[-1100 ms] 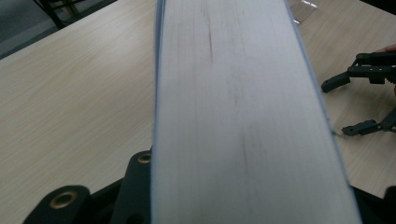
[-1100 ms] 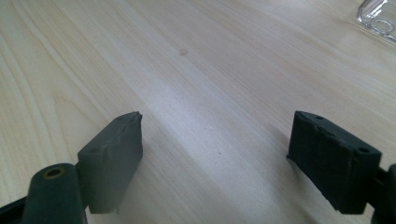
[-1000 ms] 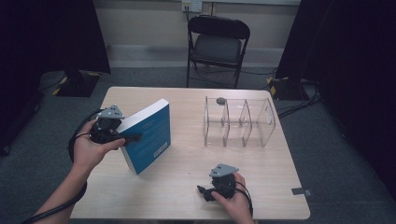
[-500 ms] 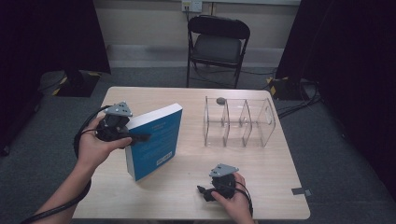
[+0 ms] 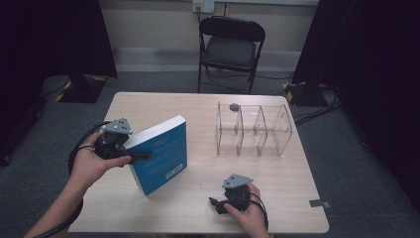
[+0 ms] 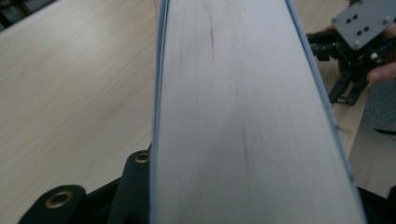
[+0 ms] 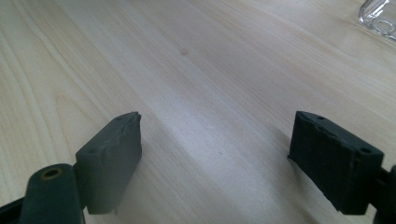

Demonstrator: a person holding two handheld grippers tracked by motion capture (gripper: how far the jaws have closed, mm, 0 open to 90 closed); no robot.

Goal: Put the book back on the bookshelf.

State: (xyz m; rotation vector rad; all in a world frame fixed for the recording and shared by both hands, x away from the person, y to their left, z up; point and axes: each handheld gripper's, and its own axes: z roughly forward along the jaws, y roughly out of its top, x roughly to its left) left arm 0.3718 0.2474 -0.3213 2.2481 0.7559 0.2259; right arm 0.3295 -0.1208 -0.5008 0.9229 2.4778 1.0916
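Right tongs observed with both black jaws wide apart, nothing between them; left jaw pad worn and chipped at its far corner; bare pale wood-grain worktop beneath and ahead, jaws close above it; corner of a clear plastic organiser at far right edge.

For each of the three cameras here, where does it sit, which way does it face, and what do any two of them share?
High view: above the person's side, facing forward and down on the table; both forearms, left gripper clamping the blue book, right gripper, clear organizer.
Left gripper view: rides the left gripper, facing along the book's page edge toward the right gripper.
Right gripper view: low over the table, jaws apart, organizer corner.
Shared: book, high and left views.
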